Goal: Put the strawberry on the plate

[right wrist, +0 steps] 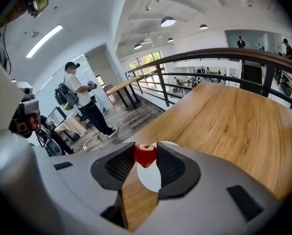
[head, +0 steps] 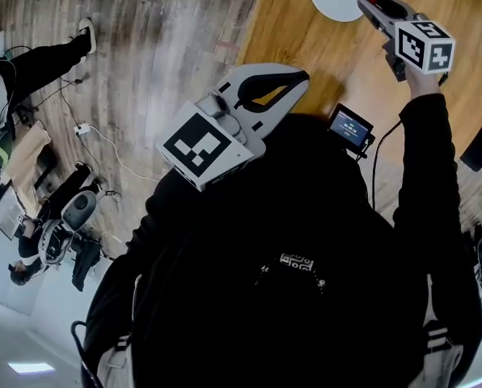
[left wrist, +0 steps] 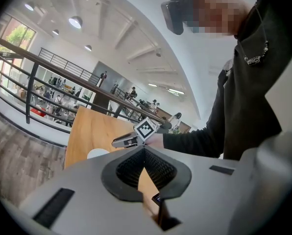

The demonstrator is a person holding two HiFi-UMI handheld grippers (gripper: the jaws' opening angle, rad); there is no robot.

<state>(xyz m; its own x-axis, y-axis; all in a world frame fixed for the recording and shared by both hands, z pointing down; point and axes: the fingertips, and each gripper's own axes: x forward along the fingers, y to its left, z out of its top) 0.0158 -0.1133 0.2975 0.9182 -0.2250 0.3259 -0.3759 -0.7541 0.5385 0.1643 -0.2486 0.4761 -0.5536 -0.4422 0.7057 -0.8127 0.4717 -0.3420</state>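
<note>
Right gripper view shows my right claw half-closed, pinching the small red strawberry, with the round white plate straight ahead beyond it.

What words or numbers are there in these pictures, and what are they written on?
No words or numbers can be read here.
Small screen: lit, but its print is too small to read.
Marker cube: only black and white squares, no letters.

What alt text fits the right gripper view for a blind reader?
The right hand-held gripper clamps a red strawberry between its jaws, a white plate showing just behind it on a wooden table. A railing and a standing person lie beyond.
</note>
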